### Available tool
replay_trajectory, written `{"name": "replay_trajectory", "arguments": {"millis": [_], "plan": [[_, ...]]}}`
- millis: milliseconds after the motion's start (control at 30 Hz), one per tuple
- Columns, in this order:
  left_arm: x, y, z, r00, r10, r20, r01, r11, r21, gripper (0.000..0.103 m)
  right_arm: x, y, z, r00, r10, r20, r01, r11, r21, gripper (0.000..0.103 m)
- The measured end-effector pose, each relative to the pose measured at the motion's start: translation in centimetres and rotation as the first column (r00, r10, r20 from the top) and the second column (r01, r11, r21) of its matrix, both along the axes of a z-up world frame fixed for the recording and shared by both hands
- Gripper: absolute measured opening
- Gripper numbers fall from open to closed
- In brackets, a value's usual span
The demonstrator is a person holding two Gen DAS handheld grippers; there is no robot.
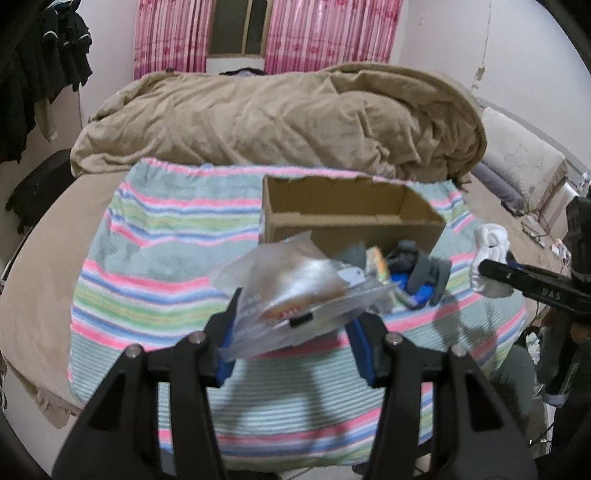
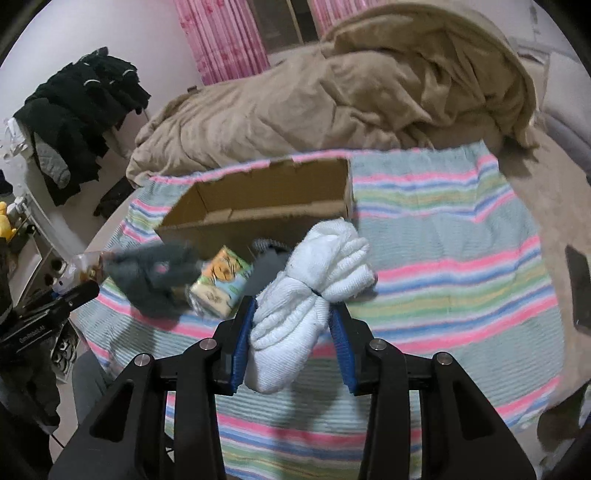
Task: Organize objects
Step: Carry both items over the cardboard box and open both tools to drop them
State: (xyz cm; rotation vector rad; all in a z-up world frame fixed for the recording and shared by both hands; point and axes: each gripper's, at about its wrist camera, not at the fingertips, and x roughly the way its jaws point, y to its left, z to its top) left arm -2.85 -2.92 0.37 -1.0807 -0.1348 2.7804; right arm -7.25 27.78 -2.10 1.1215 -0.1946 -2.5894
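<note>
My left gripper (image 1: 295,314) is shut on a clear plastic packet (image 1: 295,284) and holds it above the striped towel (image 1: 147,258), in front of the open cardboard box (image 1: 343,206). My right gripper (image 2: 293,325) is shut on a bundle of white socks (image 2: 314,288), also held in front of the box (image 2: 266,192). The white socks also show at the right in the left wrist view (image 1: 491,258). Grey socks (image 2: 159,273), a printed tissue pack (image 2: 219,284) and a blue item (image 1: 417,291) lie on the towel by the box.
A rumpled tan duvet (image 1: 277,118) lies behind the box on the bed. Dark clothes (image 2: 81,110) hang at the left wall. Pink curtains (image 1: 325,33) cover the far window. A dark flat object (image 2: 578,288) lies on the bed at the right.
</note>
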Motion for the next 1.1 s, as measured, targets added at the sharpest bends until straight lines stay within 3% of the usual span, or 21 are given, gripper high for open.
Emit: {"name": "replay_trajectory", "arguments": {"millis": [300, 500, 667, 833, 1033, 1100], "plan": [[-4.0, 2.5, 1.7, 0.998, -0.059, -0.039, 0.059, 0.998, 0.018, 0.052, -3.8, -0.4, 2.7, 0.996, 0.029, -0.086, -0.025, 0.999, 0.049, 0.042], [-9.2, 5.5, 1.5, 0.992, -0.123, -0.037, 0.125, 0.991, 0.045, 0.052, -8.1, -1.3, 3.2, 0.993, 0.057, -0.1, -0.051, 0.997, 0.062, 0.042], [-13.2, 7.9, 0.0, 0.988, -0.155, -0.01, 0.155, 0.987, 0.035, 0.052, -11.4, -2.5, 1.8, 0.994, 0.084, -0.072, -0.078, 0.993, 0.084, 0.042], [-17.1, 9.3, -2.8, 0.985, -0.153, 0.074, 0.151, 0.988, 0.032, 0.052, -13.6, -3.6, -0.6, 0.994, 0.108, -0.02, -0.105, 0.989, 0.107, 0.042], [-18.7, 9.3, -5.2, 0.982, -0.126, 0.143, 0.122, 0.992, 0.037, 0.055, -14.7, -3.9, -2.7, 0.995, 0.102, 0.021, -0.104, 0.987, 0.119, 0.043], [-18.8, 9.2, -5.3, 0.983, -0.105, 0.148, 0.103, 0.994, 0.021, 0.062, -14.7, -3.8, -2.8, 0.995, 0.097, 0.019, -0.099, 0.988, 0.122, 0.053]]}}
